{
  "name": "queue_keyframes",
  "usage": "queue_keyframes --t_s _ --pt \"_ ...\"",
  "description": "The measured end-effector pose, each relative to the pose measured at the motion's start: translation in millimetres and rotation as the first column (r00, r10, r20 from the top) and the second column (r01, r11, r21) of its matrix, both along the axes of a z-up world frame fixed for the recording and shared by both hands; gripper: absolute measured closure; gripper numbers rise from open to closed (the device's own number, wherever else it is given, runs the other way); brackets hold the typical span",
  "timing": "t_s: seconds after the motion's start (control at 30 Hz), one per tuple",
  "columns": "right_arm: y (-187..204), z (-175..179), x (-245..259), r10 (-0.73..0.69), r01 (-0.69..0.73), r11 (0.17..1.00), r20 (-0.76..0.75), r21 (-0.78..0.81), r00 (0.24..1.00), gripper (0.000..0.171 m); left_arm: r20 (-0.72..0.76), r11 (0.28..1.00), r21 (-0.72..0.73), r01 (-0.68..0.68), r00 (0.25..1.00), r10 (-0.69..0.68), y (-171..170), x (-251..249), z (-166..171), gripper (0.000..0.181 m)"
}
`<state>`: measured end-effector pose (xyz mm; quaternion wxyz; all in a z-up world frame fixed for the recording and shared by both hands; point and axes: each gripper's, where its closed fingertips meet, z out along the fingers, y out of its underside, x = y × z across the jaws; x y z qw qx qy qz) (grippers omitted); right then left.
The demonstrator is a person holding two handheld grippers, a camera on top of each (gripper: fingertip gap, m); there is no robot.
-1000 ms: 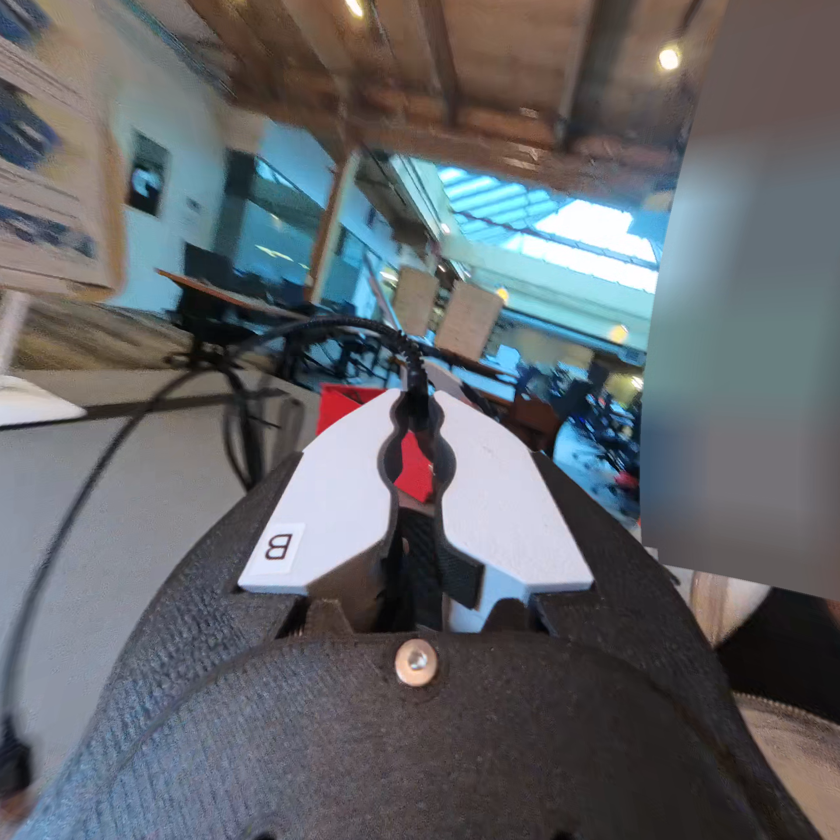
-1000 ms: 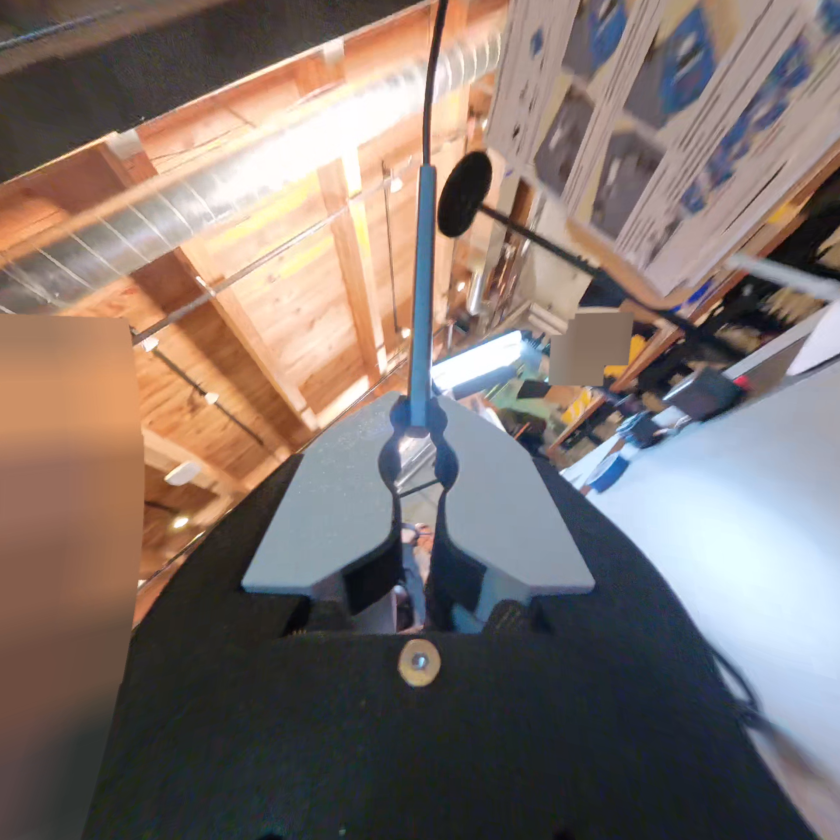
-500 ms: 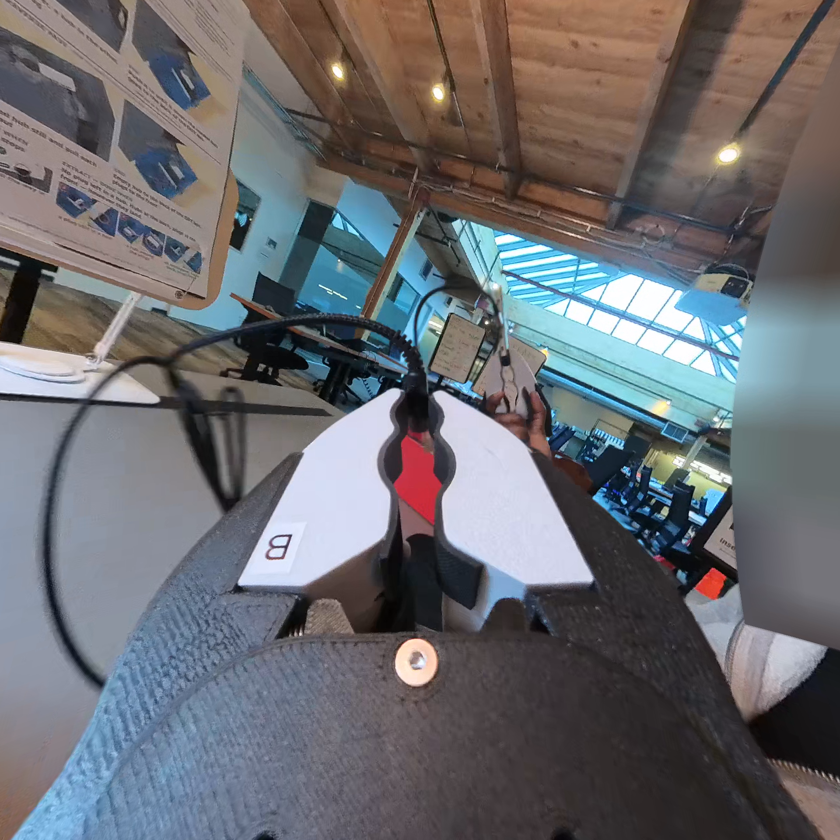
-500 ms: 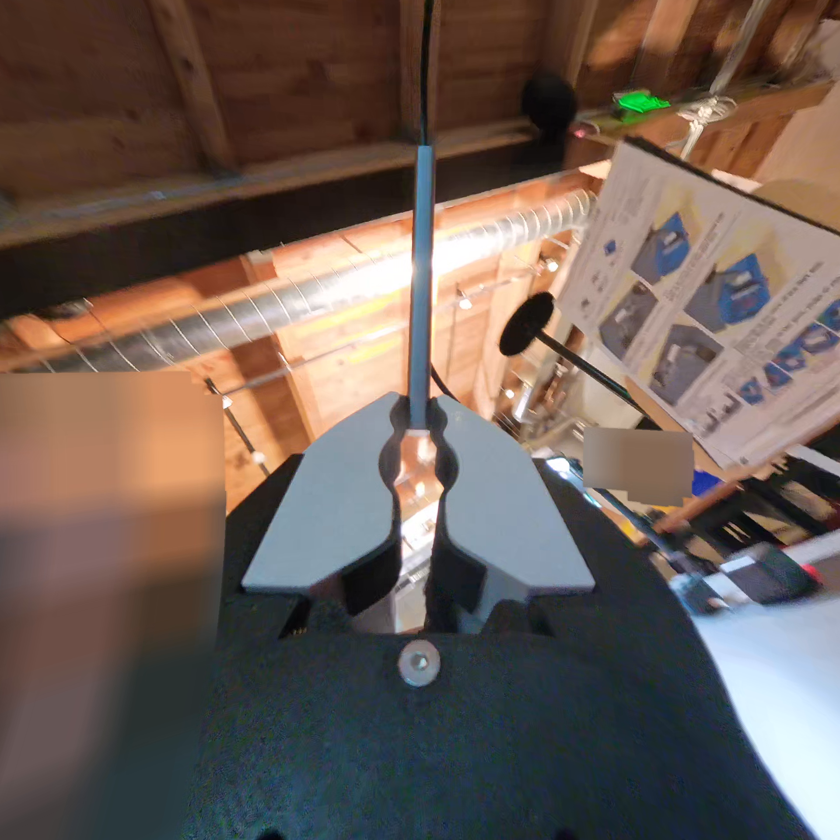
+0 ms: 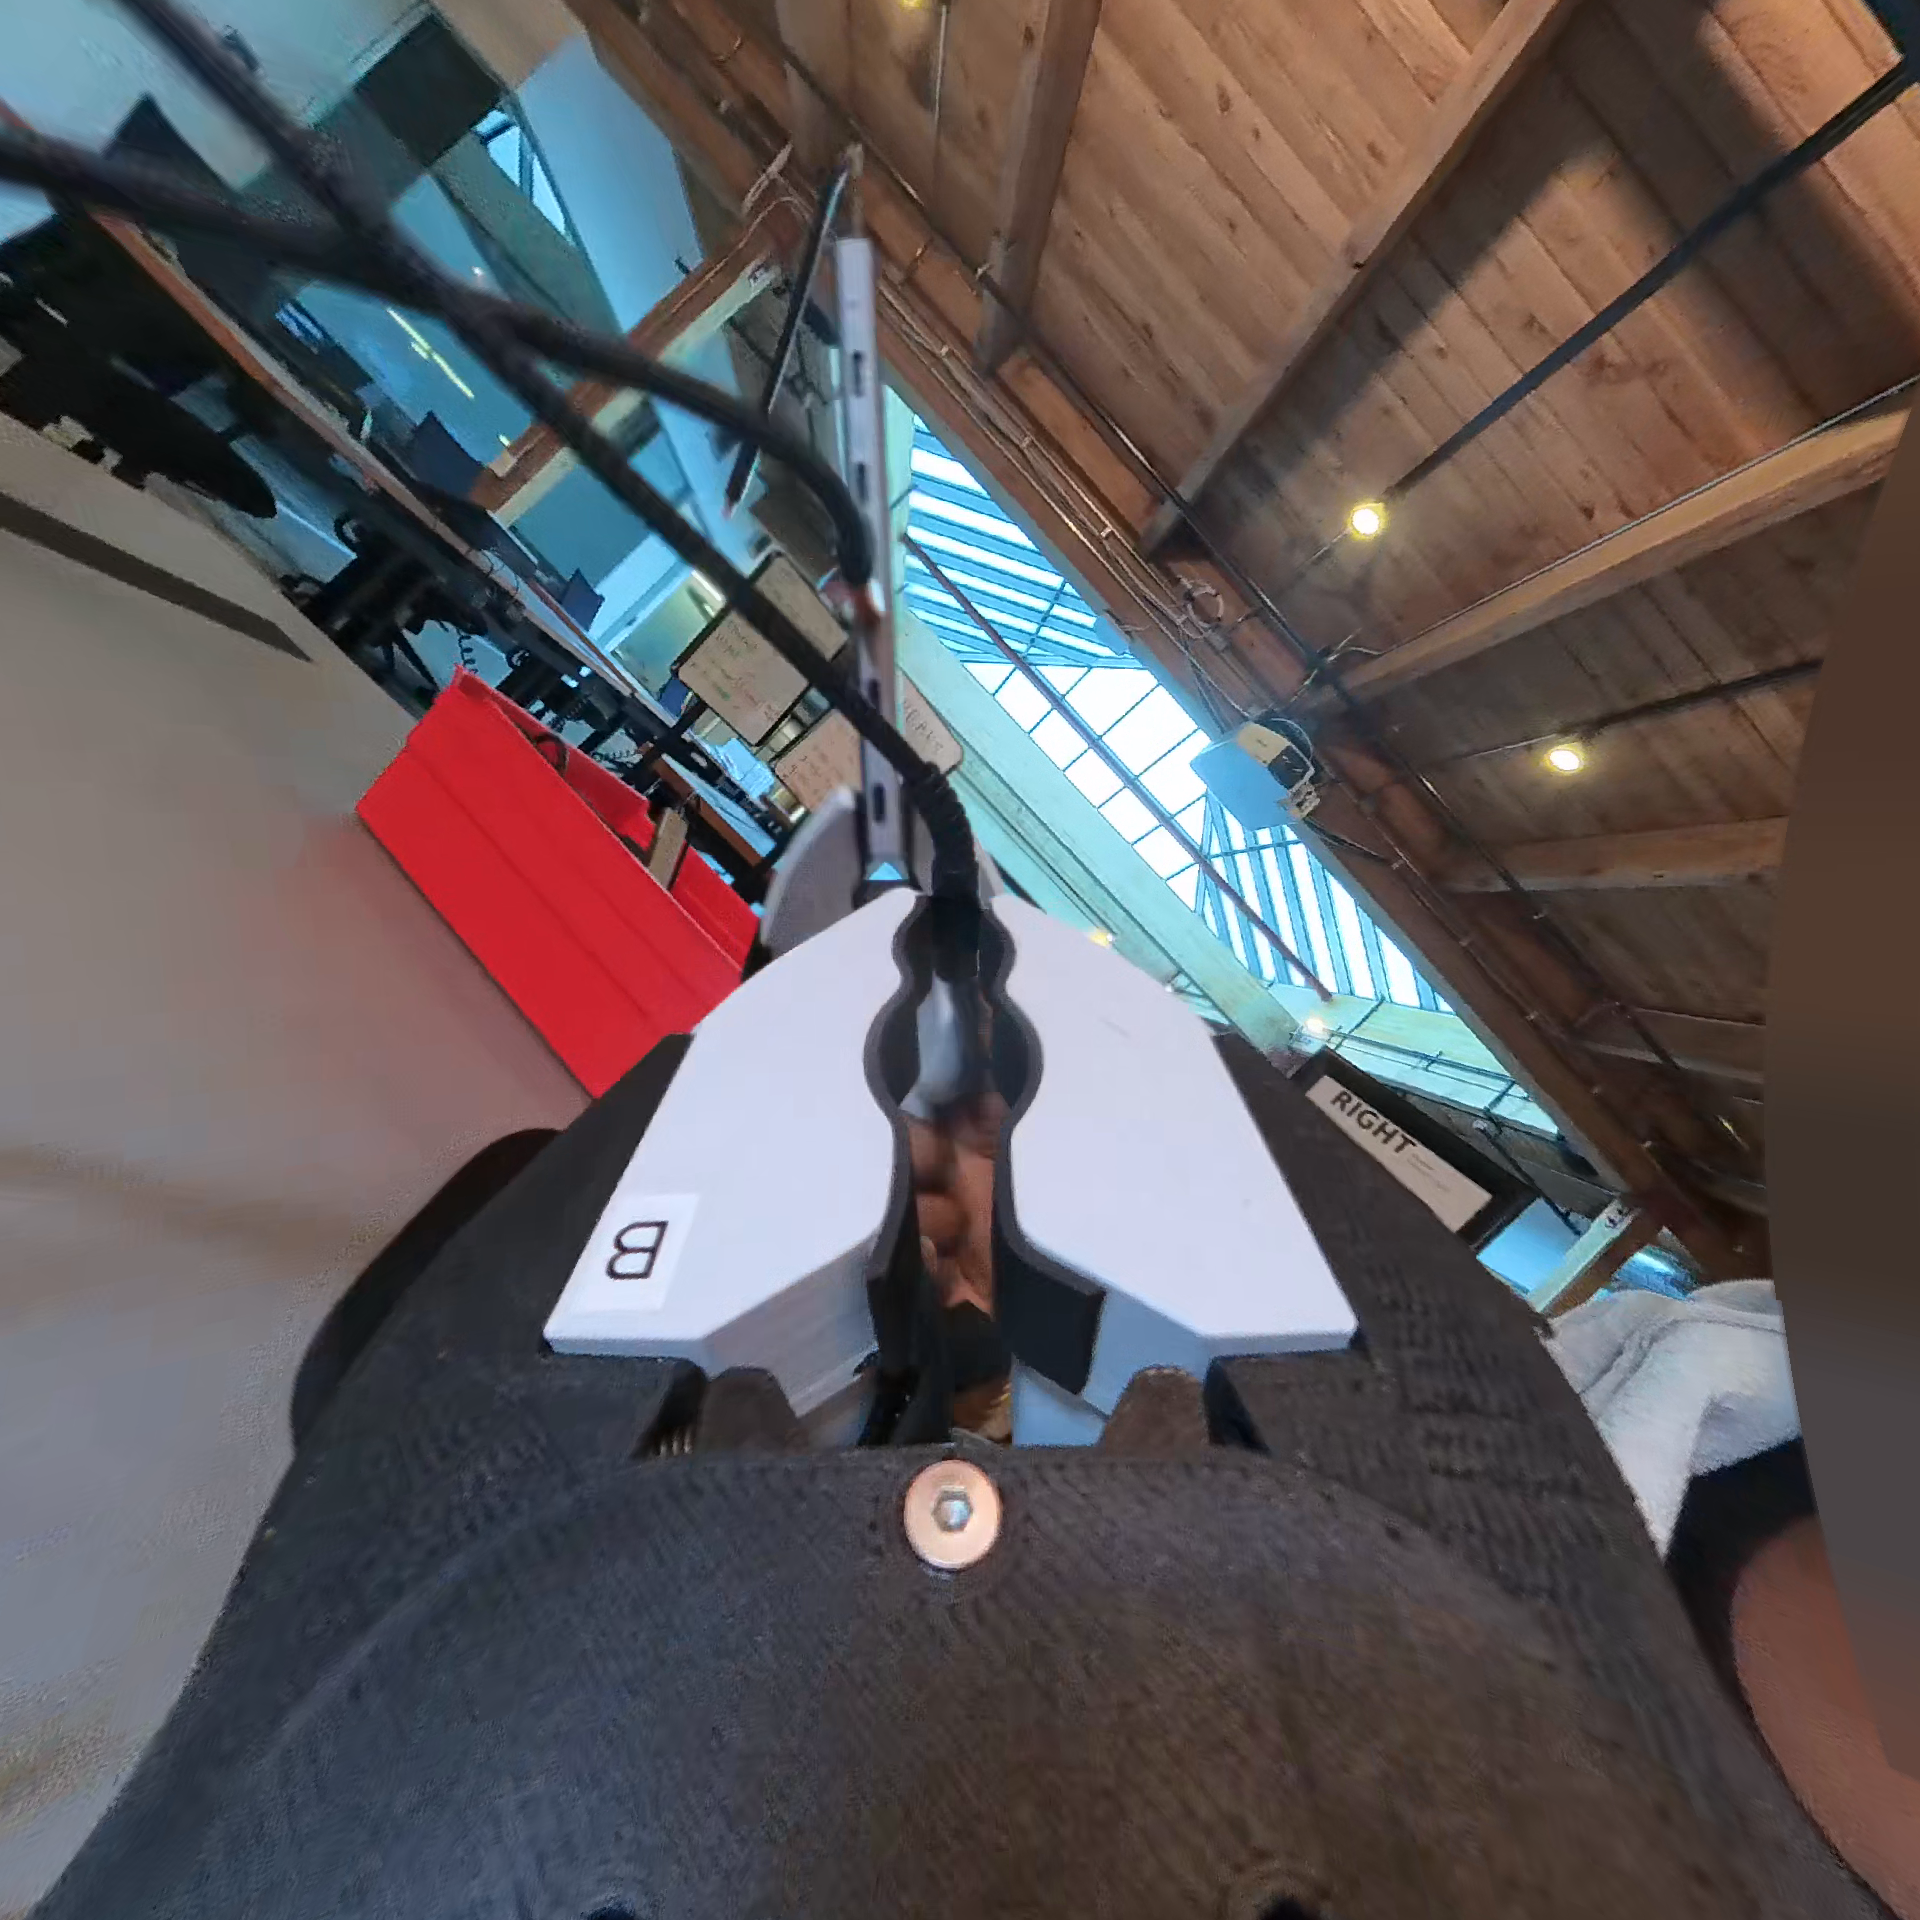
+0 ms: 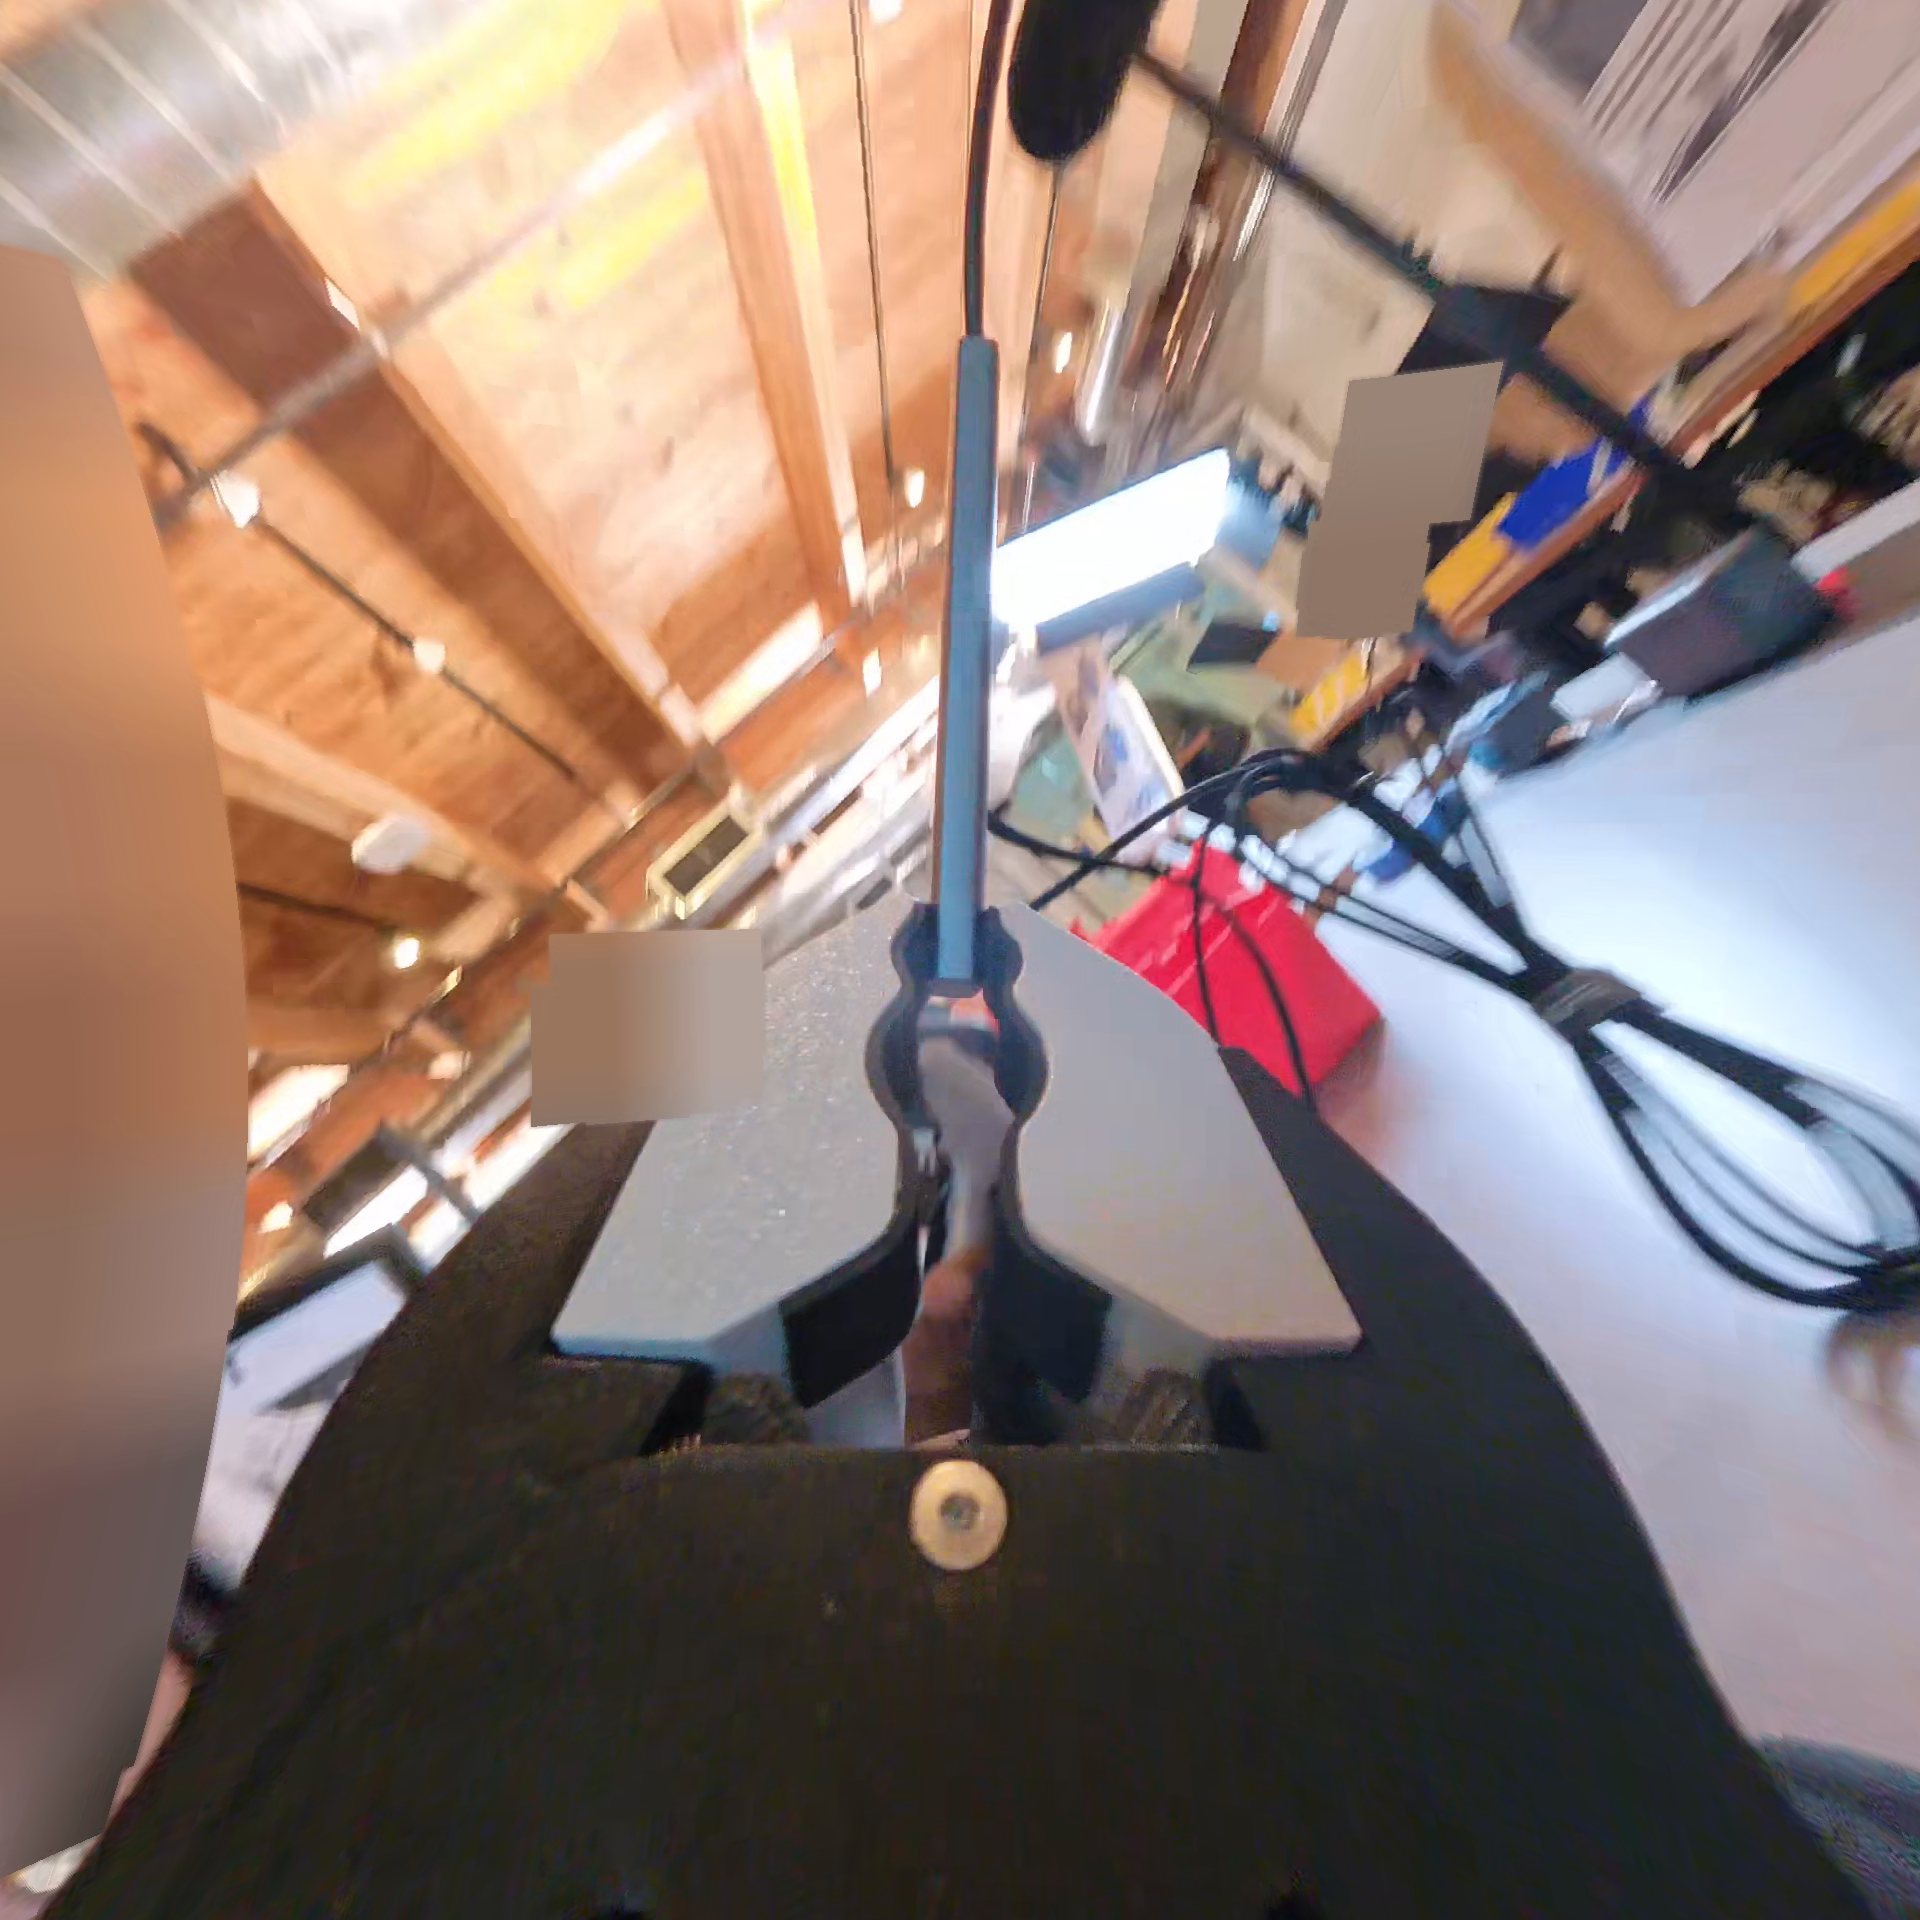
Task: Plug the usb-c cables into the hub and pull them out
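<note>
Cable and hub brought together, edge to plug, mid-air.

Left wrist view: the left hand-held gripper (image 5: 940, 925) is clamped on the braided black cable (image 5: 644, 416) just behind its plug. The grey hub (image 5: 868, 499), a second ago far off, now stands edge-on just beyond the fingertips, its row of ports facing the plug; whether the plug is seated cannot be told. A red bin (image 5: 540, 862) sits on the surface (image 5: 156, 935).
Right wrist view: the right hand-held gripper (image 6: 956, 935) is clamped on the hub's (image 6: 964, 623) lower end, upright as before; the view has swung down to a coiled cable (image 6: 1662, 1091). Judgement: insertion is imminent.
</note>
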<state>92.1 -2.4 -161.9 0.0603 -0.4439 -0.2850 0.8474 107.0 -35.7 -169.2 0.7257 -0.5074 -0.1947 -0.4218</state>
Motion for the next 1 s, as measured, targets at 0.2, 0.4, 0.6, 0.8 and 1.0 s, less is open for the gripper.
queue_keyframes --t_s 0.2,0.4,0.6,0.8,1.0 --pt "-27.6 -3.4 10.6 0.147 -0.153 0.978 0.049 0.143 0.988 0.162 0.014 0.999 -0.036 0.003 1.0 -0.002 -7.9 -11.6 -6.8 0.172" --pt "-38.0 -14.5 13.1 0.26 -0.276 0.941 0.106 0.195 0.96 0.162 -0.042 0.985 -0.093 0.144 0.988 -0.148 -8.9 11.5 -13.5 0.173" --pt "-43.7 -23.9 25.7 0.417 -0.448 0.86 0.169 0.244 0.893 0.162 -0.087 0.952 -0.188 0.242 0.961 -0.262 -12.9 25.8 -29.9 0.175" --pt "-44.9 -39.2 31.5 0.489 -0.565 0.767 0.292 0.303 0.822 0.162 -0.141 0.923 -0.275 0.27 0.938 -0.316 -15.0 31.9 -44.5 0.173" --pt "-44.1 -45.4 33.9 0.538 -0.63 0.719 0.337 0.296 0.773 0.162 -0.164 0.901 -0.296 0.317 0.912 -0.375 -14.5 41.8 -49.0 0.174"
